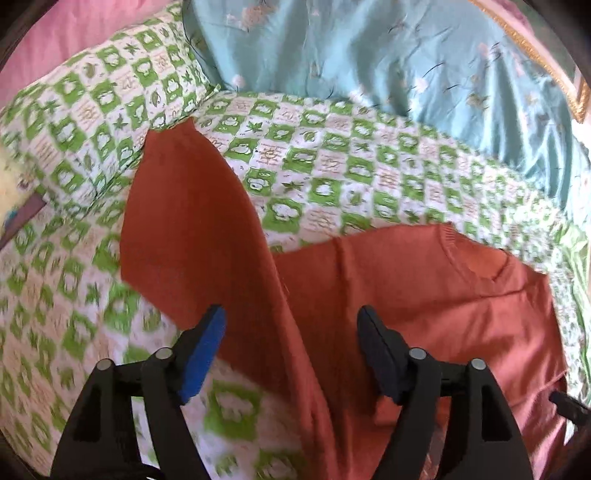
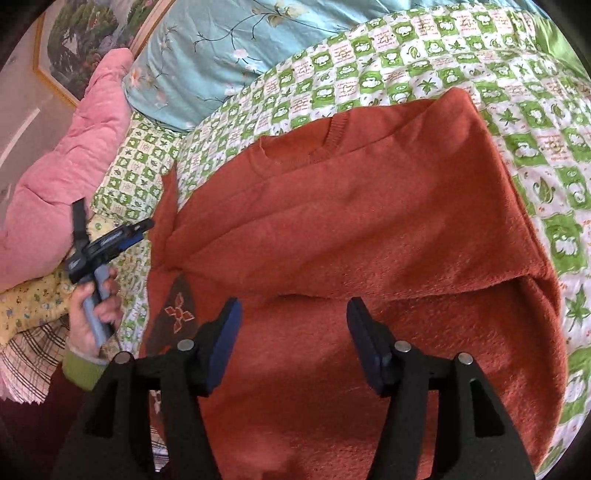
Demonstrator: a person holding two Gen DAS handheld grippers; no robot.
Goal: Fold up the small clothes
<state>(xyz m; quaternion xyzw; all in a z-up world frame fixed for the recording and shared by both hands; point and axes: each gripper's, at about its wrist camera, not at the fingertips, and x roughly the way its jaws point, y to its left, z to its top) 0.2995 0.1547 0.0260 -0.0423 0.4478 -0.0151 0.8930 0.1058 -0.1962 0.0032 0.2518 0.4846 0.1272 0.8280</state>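
A rust-orange knit sweater (image 2: 354,221) lies on a green-and-white patterned bedspread (image 2: 535,147), its right side folded over the body and its collar toward the pillows. In the left wrist view the sweater (image 1: 424,295) spreads to the right and one sleeve (image 1: 184,214) stretches up and left. My left gripper (image 1: 291,332) hovers open over the sleeve's base with nothing between its pads. My right gripper (image 2: 293,328) stands open above the sweater's lower body, also holding nothing. The left gripper (image 2: 118,236), held by a hand, shows at the sweater's left edge in the right wrist view.
A light blue floral pillow (image 1: 369,55) and a pink quilt (image 2: 62,177) lie at the head of the bed. A patterned pillow (image 1: 103,110) sits at the left. A framed picture (image 2: 85,33) hangs on the wall. Yellow and plaid cloths (image 2: 29,325) lie at the left edge.
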